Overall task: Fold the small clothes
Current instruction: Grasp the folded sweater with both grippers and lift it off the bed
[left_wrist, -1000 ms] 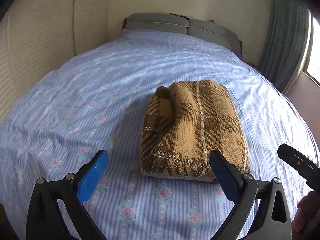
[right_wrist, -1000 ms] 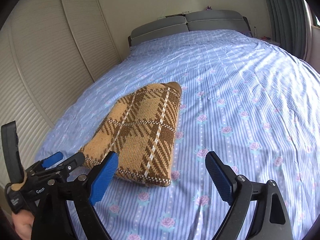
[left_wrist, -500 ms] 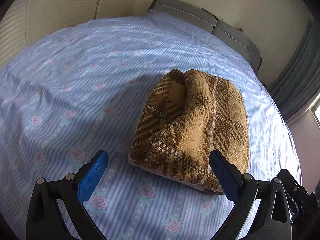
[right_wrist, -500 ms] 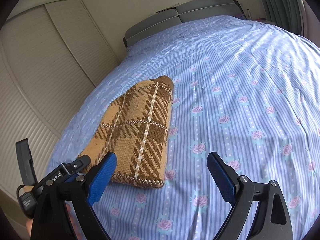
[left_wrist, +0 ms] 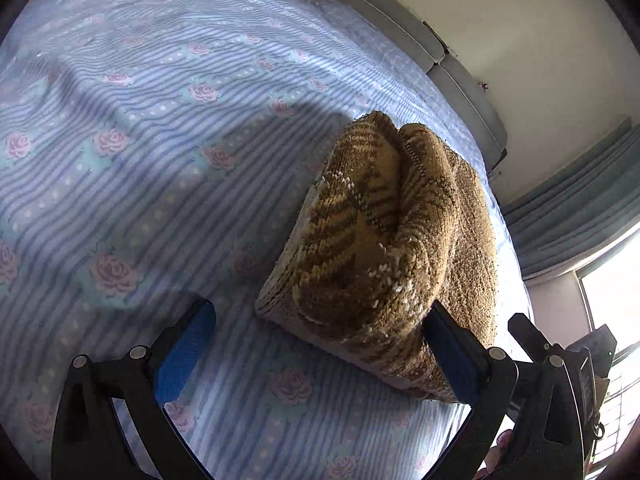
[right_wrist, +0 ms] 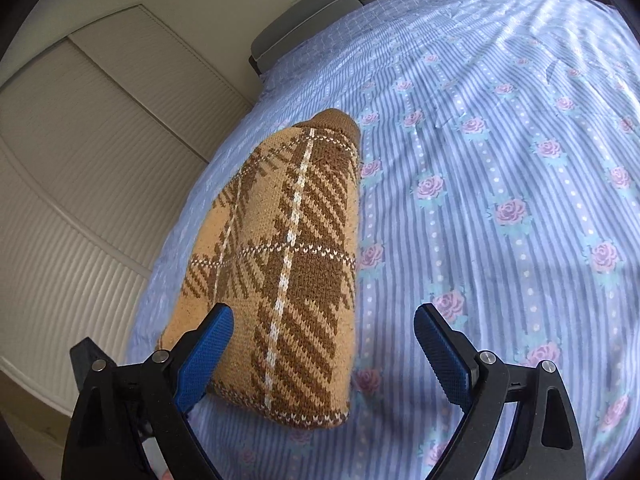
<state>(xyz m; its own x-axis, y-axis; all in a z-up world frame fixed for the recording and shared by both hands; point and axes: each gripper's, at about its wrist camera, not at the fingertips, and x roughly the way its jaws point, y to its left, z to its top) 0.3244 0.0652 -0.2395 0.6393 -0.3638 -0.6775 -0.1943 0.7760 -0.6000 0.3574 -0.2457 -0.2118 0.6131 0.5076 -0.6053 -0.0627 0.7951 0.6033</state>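
One folded brown plaid sweater (right_wrist: 288, 264) lies on the bed (right_wrist: 500, 160), over its floral striped sheet. Left hand-held gripper (left_wrist: 316, 344) stands open, straddling the sweater's near left corner. Right hand-held gripper (right_wrist: 324, 344) stands open across the near right corner, gripping nothing.

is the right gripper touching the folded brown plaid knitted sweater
Cannot tell. In the right wrist view the right gripper straddles the sweater corner, jaws open, but its left pad overlaps the knit.
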